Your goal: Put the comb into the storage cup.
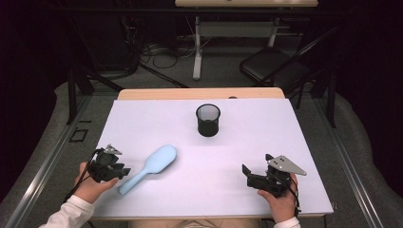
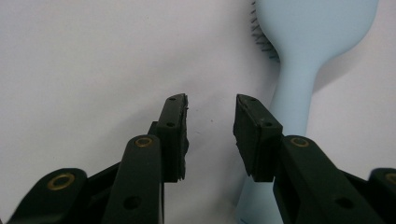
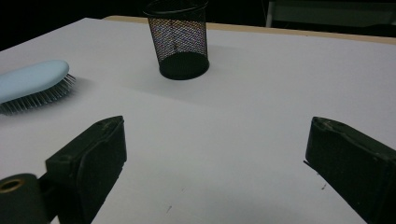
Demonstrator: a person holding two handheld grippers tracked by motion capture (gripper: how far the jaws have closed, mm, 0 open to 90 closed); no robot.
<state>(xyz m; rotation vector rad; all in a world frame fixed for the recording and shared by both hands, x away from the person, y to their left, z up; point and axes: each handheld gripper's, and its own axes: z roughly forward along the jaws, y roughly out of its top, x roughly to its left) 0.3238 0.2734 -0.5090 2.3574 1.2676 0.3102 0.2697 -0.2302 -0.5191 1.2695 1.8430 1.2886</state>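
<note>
While I am bringing the left gripper (image 1: pixel 124 171) in beside the pale blue hairbrush (image 1: pixel 148 168), its fingers (image 2: pixel 175 135) are standing narrowly parted with nothing between them; the brush handle is passing just outside one finger rather than through the gap. The hairbrush is lying bristles-down on the white tabletop (image 1: pixel 247 142), handle toward my left hand, head angled toward the black mesh cup (image 1: pixel 208 119), which is standing upright well apart near the far edge. My right gripper (image 1: pixel 247 175) is resting low on the tabletop, fingers (image 3: pixel 93 158) spread wide and empty, facing the cup. I judge the step in hand to be the approach for picking up the brush. The next move is calling for a sideways shift so the handle sits between the fingers, then a firm close.
</note>
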